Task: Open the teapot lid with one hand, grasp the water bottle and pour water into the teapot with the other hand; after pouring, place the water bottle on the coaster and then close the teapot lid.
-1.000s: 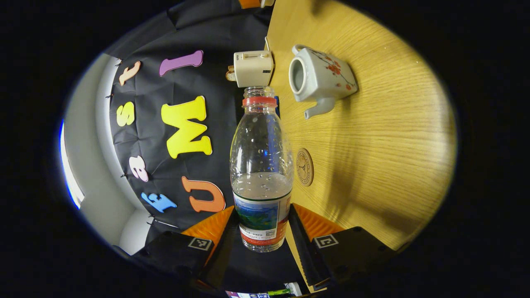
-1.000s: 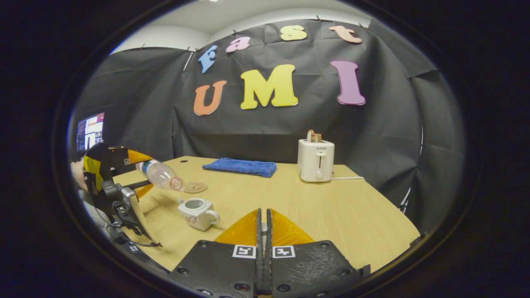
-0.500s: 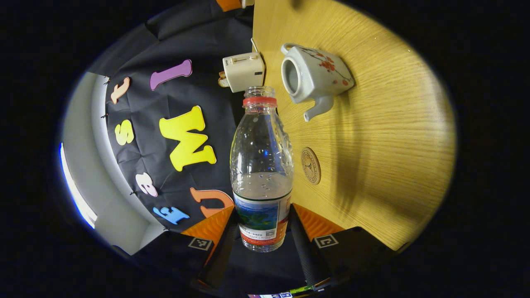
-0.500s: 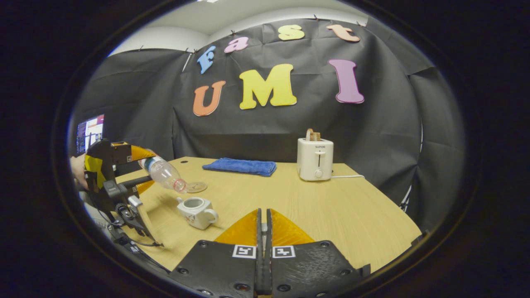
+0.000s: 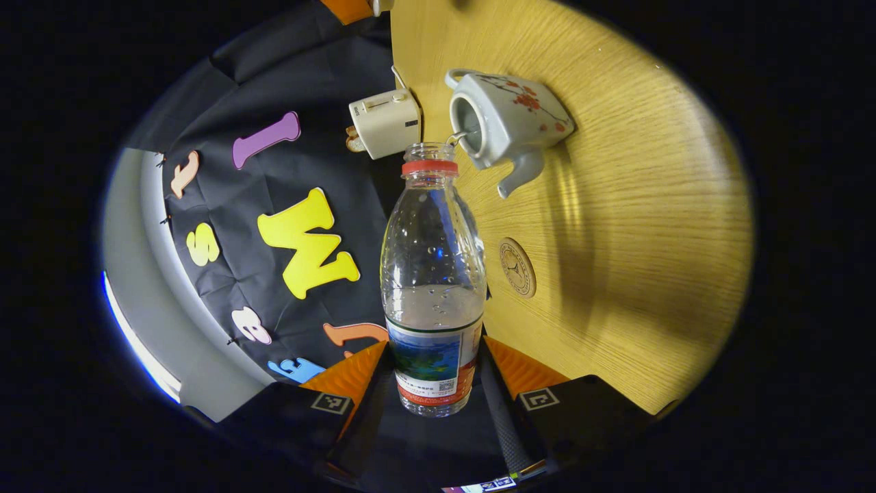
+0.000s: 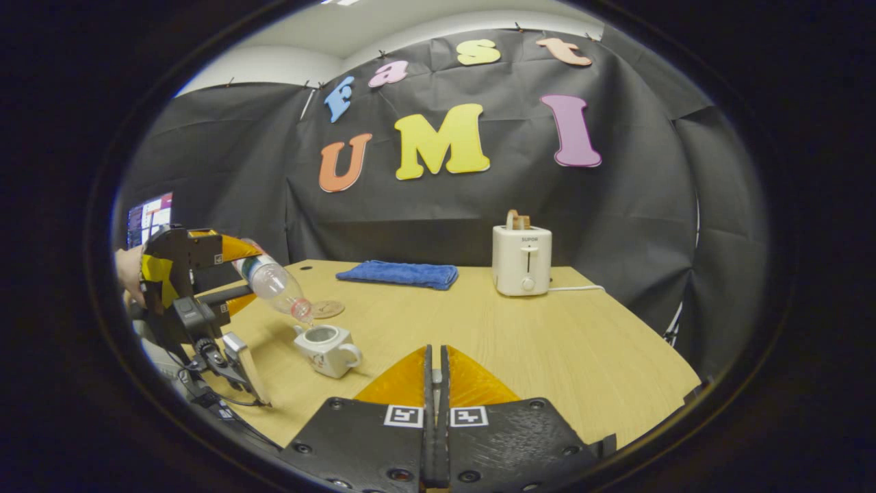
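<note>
Left gripper [image 5: 432,383]: clamped on the bottle [image 5: 432,274], one finger pressed to each side of its labelled lower part; in the right gripper view it [image 6: 241,277] hangs off the table's left edge, a hand [image 6: 130,270] behind it
Bottle: uncapped, red ring at the neck; tilted mouth-down toward the teapot [image 5: 503,123]; partly filled; a thin stream runs from its mouth into the pot's opening; in the right gripper view the mouth sits just above the pot [image 6: 327,349]
Teapot: white with red flowers; lid off, opening bare; upright on the table [image 6: 547,356] near its left edge, handle toward the right gripper
Coaster [image 5: 517,267]: round, flat on the table; just beyond the pot, nearer the left edge; nothing on it
Right gripper [image 6: 432,383]: fingers together with a thin slit between them; whether anything is pinched there cannot be told; it hovers at the table's near edge, well apart from the pot
Toaster [image 6: 521,260]: white, at the far edge toward the right corner
Cloth [image 6: 398,274]: blue, folded, at the far edge
</note>
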`<action>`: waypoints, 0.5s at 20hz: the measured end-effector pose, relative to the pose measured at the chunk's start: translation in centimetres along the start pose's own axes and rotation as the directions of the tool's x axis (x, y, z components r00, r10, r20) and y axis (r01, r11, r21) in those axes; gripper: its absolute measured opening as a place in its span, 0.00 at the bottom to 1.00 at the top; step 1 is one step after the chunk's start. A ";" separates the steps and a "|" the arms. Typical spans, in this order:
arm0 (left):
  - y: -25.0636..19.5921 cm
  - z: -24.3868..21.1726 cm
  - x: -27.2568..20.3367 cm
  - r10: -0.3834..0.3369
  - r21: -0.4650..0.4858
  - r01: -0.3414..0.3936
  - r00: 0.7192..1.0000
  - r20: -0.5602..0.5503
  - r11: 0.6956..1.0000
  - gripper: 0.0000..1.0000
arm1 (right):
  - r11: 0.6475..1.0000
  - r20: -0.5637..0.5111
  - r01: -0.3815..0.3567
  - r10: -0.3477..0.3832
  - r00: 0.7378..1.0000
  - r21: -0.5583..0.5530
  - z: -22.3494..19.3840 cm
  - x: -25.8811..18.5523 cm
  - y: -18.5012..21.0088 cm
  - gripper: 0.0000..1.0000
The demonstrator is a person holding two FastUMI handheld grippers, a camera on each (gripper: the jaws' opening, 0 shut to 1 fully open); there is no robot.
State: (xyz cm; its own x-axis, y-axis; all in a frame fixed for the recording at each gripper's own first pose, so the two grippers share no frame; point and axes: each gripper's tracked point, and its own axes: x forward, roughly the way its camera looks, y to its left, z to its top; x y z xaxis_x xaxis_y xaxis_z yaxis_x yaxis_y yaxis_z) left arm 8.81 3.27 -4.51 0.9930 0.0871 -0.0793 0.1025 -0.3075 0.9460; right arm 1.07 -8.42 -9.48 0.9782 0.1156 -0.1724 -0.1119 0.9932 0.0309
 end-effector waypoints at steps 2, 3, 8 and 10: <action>0.1 -0.2 0.1 -0.009 0.011 0.009 1.000 -0.010 1.000 0.75 | 1.000 -0.001 -0.003 0.003 1.000 0.003 -0.1 0.0 -0.1 0.00; 0.3 -0.2 0.1 -0.007 0.018 0.008 1.000 -0.012 1.000 0.74 | 1.000 -0.002 -0.004 0.004 1.000 0.005 -0.1 0.0 0.0 0.00; 0.6 -0.3 -0.4 0.006 0.051 -0.005 1.000 -0.018 0.999 0.74 | 1.000 0.000 -0.002 0.002 1.000 0.010 -0.2 -0.1 -0.2 0.00; 0.9 -0.3 -0.3 0.006 0.057 -0.005 1.000 -0.018 0.998 0.74 | 1.000 0.001 -0.003 0.003 1.000 0.011 -0.2 -0.2 -0.3 0.00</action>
State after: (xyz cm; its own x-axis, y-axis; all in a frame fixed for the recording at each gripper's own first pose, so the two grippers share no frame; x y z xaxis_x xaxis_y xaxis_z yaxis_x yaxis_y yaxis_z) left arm 8.61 3.24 -3.59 0.9925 0.1021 -0.0680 0.1006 -0.3613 0.9270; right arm 0.92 -8.78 -9.69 0.9781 0.1182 -0.1714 -0.1126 0.9928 0.0418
